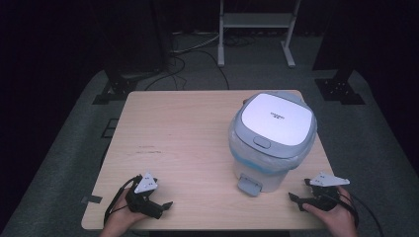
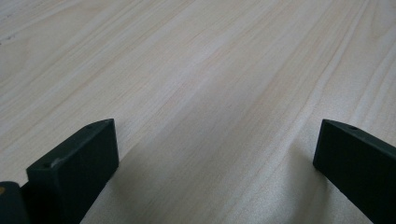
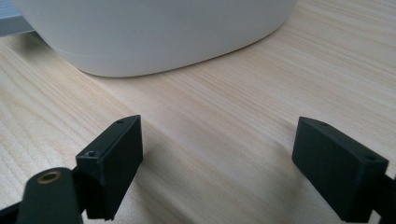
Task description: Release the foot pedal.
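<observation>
- Nearest, at the front edge of the light wooden desk [image 1: 188,143], two hands each hold a black gripper resting low on the surface.
- The left gripper [image 1: 163,206] sits at the front left corner. Its fingers [image 2: 74,168] are spread wide and released, with nothing but bare wood grain between them.
- The right gripper [image 1: 295,199] sits at the front right corner. Its fingers [image 3: 114,158] are likewise spread apart and hold nothing.
- Just beyond the right gripper, on the right half of the desk, stands a pedal bin [image 1: 269,140]: white body, closed grey-and-white lid with a small latch at its front, and a grey foot pedal [image 1: 249,185] pointing toward the person.
- In the right gripper view the bin's rounded white base [image 3: 159,37] is near, but apart from the fingers.
- Risk, as a judgement: the bin looks light and tall, so a sideways push or hard press on the pedal could slide or tip it.
- Farther off, a dark carpeted floor with cables and metal stand legs.
</observation>
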`<state>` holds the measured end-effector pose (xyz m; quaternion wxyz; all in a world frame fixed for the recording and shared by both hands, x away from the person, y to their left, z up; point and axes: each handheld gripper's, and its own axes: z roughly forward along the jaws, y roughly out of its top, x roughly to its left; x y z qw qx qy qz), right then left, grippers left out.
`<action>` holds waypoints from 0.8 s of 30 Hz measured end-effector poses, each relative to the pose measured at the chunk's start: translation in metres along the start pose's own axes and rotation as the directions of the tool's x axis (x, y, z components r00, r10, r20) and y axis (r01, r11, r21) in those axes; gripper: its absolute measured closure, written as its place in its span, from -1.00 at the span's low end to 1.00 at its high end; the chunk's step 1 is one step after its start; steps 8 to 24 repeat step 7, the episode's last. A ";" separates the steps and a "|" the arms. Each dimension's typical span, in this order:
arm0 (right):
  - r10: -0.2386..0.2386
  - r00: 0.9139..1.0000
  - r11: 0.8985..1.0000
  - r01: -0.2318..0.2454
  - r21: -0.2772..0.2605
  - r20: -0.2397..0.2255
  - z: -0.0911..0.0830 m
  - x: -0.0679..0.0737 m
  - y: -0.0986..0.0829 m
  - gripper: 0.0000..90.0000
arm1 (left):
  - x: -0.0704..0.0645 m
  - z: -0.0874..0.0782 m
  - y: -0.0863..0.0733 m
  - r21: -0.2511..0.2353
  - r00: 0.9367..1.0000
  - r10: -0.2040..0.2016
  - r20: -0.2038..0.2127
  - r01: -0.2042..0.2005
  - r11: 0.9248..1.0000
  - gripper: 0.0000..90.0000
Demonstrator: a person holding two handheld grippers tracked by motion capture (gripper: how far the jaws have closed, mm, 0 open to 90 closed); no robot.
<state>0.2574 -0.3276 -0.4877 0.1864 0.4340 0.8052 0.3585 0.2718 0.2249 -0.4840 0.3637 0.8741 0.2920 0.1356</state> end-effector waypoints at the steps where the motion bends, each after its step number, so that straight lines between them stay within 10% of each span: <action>1: -0.001 1.000 1.000 0.001 0.000 0.000 0.000 0.000 0.000 -0.67 | 0.001 0.000 0.000 0.001 1.000 -0.005 0.004 0.005 1.000 -1.00; 24: 0.001 1.000 1.000 -0.001 0.002 0.001 0.001 0.000 0.001 -0.71 | 0.001 0.001 0.000 0.001 1.000 -0.011 0.004 0.011 1.000 -1.00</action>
